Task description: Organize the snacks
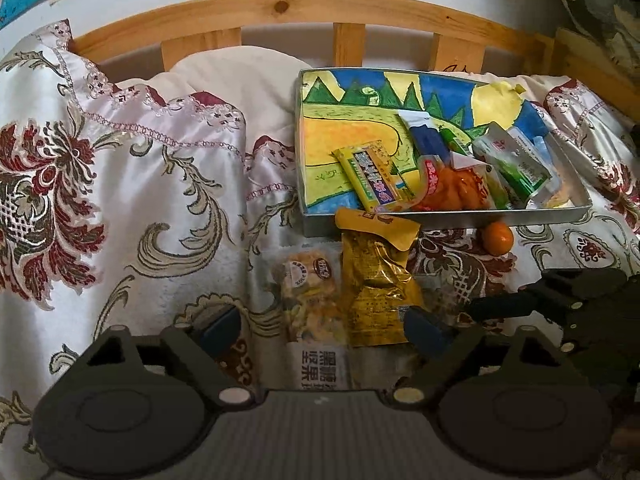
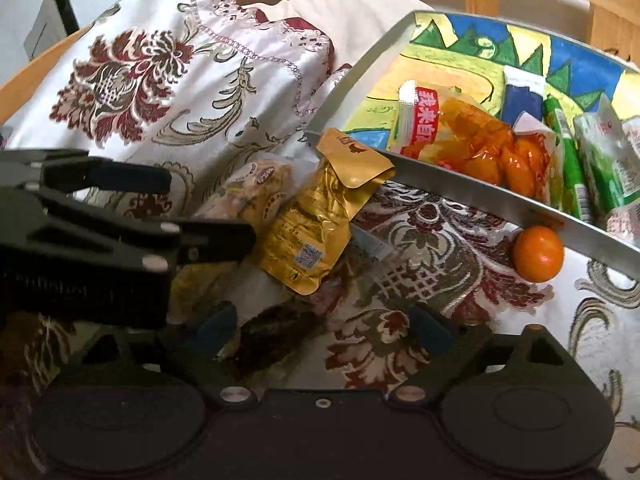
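A metal-rimmed tray lined with a colourful drawing lies on the bed. It holds a yellow bar, an orange-red packet and green packets. In front of it lie a gold packet, a clear biscuit packet and a small orange. My left gripper is open, straddling the near ends of both packets. My right gripper is open over a dark snack in a clear wrapper.
A satin bedcover with red and gold flower embroidery covers the bed and bunches up high at the left. A cream pillow and a wooden slatted rail close off the far side. The two grippers stand close side by side.
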`<act>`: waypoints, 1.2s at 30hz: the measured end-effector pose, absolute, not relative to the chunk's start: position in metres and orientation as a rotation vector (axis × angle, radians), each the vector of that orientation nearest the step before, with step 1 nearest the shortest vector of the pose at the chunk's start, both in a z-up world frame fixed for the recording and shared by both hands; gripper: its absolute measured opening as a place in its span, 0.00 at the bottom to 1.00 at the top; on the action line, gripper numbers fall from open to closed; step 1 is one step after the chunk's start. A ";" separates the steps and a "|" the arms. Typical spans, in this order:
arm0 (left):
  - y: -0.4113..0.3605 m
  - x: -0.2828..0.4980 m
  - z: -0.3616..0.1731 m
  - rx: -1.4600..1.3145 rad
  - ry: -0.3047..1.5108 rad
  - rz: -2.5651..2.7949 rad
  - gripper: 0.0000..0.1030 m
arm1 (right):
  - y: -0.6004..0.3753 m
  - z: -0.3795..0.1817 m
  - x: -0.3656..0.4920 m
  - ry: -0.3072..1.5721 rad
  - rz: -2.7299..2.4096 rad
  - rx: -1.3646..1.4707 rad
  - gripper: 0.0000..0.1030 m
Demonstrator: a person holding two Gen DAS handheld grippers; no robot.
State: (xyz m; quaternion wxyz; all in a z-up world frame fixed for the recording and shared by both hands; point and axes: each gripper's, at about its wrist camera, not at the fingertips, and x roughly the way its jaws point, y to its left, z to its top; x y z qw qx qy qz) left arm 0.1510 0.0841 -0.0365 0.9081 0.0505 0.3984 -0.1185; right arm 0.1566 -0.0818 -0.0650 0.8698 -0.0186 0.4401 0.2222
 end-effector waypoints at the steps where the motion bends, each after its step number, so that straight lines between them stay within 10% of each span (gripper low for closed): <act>1: 0.084 0.151 -0.037 0.102 0.824 -0.246 0.85 | -0.084 -0.064 0.156 0.918 0.462 -0.047 0.87; 23: 0.082 0.163 -0.056 0.078 0.974 -0.176 0.48 | -0.135 -0.060 0.142 0.993 0.436 0.055 0.81; 27: 0.083 0.161 -0.055 0.048 0.980 -0.170 0.46 | -0.129 -0.059 0.143 0.995 0.444 0.044 0.63; 36: 0.078 0.150 -0.053 -0.002 1.010 -0.207 0.45 | -0.127 -0.058 0.145 0.998 0.450 0.041 0.56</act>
